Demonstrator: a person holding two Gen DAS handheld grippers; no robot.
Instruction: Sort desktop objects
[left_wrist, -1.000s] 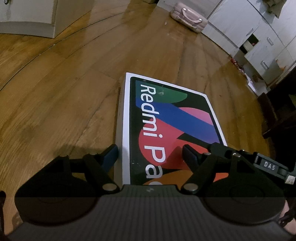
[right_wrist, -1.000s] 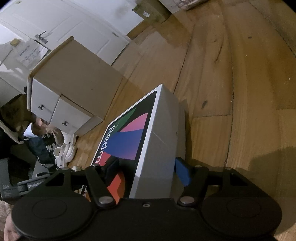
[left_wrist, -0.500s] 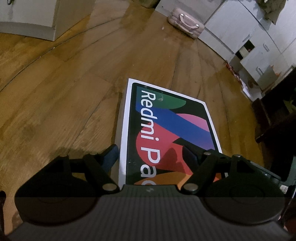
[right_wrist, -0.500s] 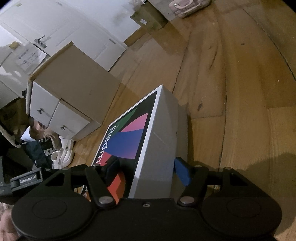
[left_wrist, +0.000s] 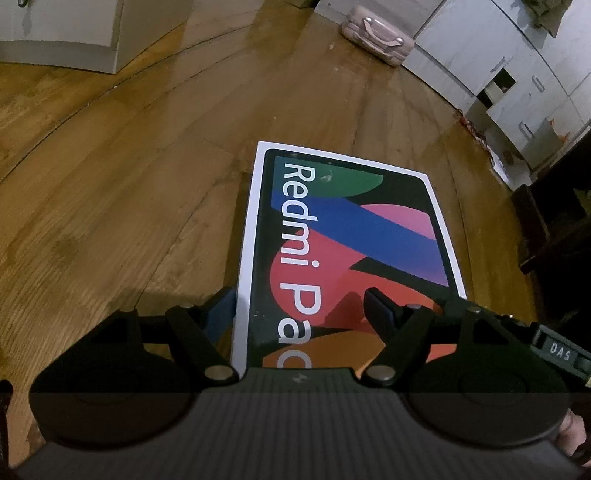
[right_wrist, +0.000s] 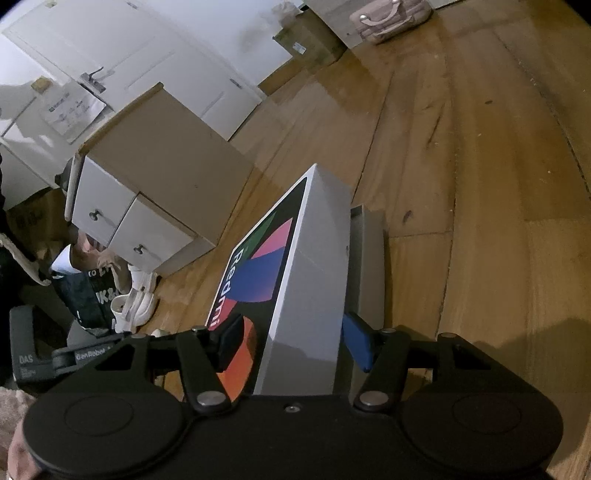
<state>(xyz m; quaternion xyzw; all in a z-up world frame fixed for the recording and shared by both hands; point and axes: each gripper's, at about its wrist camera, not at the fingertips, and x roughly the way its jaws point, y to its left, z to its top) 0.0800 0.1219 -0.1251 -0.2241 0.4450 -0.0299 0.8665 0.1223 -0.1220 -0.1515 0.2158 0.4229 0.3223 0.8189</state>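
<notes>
Wooden plank flooring (left_wrist: 122, 206) is seen beneath both grippers, with white cabinets (left_wrist: 517, 77) and a pink suitcase (left_wrist: 373, 37) along the far wall. A Redmi Pad box (left_wrist: 351, 236) is held above the floor between the two grippers. The left gripper (left_wrist: 299, 314) is set over the box's near left corner, one finger below the edge and one above the printed lid; contact cannot be confirmed. The right gripper (right_wrist: 291, 336) straddles the lid, its jaws closing, blue pad (right_wrist: 356, 341) at the grey side wall. A drawer unit (right_wrist: 147, 192) stands beside.
</notes>
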